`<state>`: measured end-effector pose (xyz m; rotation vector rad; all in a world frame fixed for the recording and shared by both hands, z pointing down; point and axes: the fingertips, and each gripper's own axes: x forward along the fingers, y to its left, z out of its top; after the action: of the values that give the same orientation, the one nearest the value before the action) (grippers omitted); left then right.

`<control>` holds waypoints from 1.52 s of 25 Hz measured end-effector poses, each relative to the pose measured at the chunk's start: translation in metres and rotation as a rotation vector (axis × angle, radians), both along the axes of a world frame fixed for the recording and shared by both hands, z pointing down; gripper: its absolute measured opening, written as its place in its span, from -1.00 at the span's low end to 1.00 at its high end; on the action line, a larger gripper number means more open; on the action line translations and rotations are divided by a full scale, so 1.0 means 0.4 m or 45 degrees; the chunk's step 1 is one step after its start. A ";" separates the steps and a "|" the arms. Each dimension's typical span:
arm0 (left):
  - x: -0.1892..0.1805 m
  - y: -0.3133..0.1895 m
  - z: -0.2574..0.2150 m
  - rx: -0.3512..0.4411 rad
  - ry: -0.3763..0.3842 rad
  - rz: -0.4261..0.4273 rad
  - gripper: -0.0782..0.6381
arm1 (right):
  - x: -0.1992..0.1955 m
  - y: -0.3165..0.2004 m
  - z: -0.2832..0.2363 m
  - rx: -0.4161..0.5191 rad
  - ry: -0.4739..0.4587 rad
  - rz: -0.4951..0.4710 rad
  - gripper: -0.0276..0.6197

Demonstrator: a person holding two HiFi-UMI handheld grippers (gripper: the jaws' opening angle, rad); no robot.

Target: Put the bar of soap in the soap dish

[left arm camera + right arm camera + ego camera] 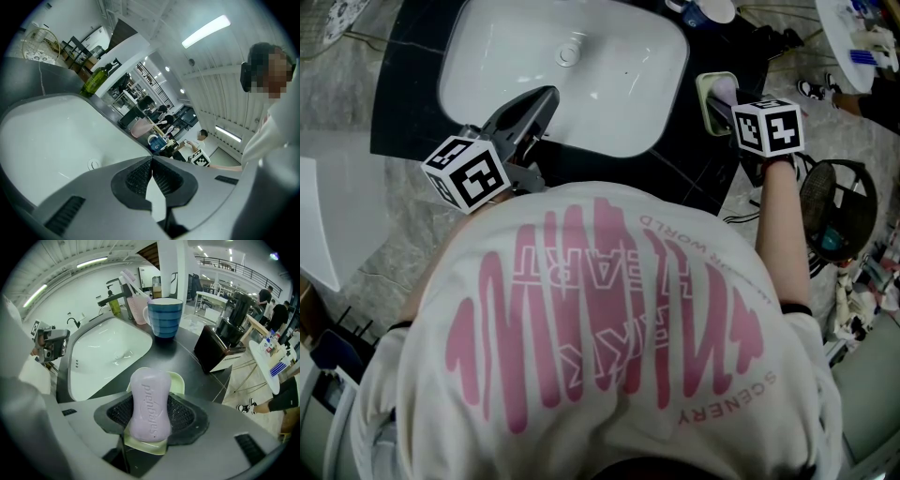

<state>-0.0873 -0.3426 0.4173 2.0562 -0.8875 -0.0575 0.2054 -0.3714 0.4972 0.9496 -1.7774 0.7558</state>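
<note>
A lilac bar of soap stands on end between the pads of my right gripper, which is shut on it. Right under it on the black counter lies the pale green soap dish. In the head view the right gripper hovers over the soap dish, to the right of the sink, with the soap showing as a pinkish patch. My left gripper reaches over the near rim of the white sink. Its jaws are shut tip to tip with nothing between them.
A blue striped mug and a pink cup with toothbrushes stand behind the dish. A black box sits at the counter's right end. A green bottle stands by the sink's far side. A floor fan is at the right.
</note>
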 end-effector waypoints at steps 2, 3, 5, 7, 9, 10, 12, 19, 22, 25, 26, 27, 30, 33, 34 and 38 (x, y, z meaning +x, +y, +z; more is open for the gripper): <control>0.001 0.002 0.001 0.000 -0.002 0.000 -0.76 | -0.001 0.003 0.001 0.003 0.004 -0.010 -0.25; 0.001 0.002 0.001 0.000 -0.002 0.000 -0.76 | -0.001 0.004 0.002 0.005 0.003 -0.014 -0.25; 0.001 0.003 0.001 0.000 -0.003 0.001 -0.76 | -0.003 0.006 0.002 0.009 -0.005 -0.016 -0.25; 0.002 0.002 0.001 0.001 -0.004 0.005 -0.76 | -0.007 0.007 -0.002 0.009 -0.031 -0.011 -0.25; 0.003 0.000 0.000 0.002 -0.005 0.008 -0.76 | -0.011 0.004 -0.011 0.014 -0.063 0.000 -0.25; 0.003 -0.001 0.000 0.001 -0.005 0.008 -0.76 | -0.012 0.003 -0.014 0.016 -0.071 0.002 -0.24; 0.003 -0.001 0.000 0.000 -0.004 0.006 -0.76 | -0.012 0.004 -0.013 0.011 -0.068 -0.008 -0.24; 0.001 -0.001 0.003 -0.003 -0.007 -0.001 -0.76 | -0.014 0.007 0.002 0.002 -0.056 -0.026 -0.25; 0.000 -0.001 0.003 -0.004 -0.006 -0.002 -0.76 | -0.012 0.004 -0.003 0.007 -0.050 -0.024 -0.25; 0.000 -0.003 0.003 -0.004 -0.004 -0.001 -0.76 | -0.007 0.004 -0.001 0.005 -0.052 -0.017 -0.25; 0.000 -0.003 0.003 -0.004 -0.004 -0.001 -0.76 | -0.008 0.003 -0.003 0.009 -0.053 -0.016 -0.25; 0.000 -0.003 0.003 -0.004 -0.004 0.000 -0.76 | -0.007 0.004 -0.003 0.012 -0.053 -0.016 -0.25; 0.002 -0.003 0.002 -0.002 -0.005 0.006 -0.76 | -0.006 0.003 -0.005 0.025 -0.060 -0.011 -0.25; 0.002 -0.001 0.001 0.003 -0.007 0.010 -0.76 | -0.011 -0.002 -0.018 0.049 -0.061 0.007 -0.25; 0.001 -0.001 0.001 0.004 -0.007 0.009 -0.76 | -0.010 -0.001 -0.019 0.052 -0.060 0.010 -0.25; -0.001 -0.003 0.002 0.003 -0.004 0.005 -0.76 | -0.005 0.001 -0.018 0.056 -0.063 0.014 -0.25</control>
<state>-0.0879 -0.3436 0.4179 2.0608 -0.8856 -0.0536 0.2035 -0.3708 0.4898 0.9779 -1.8394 0.7558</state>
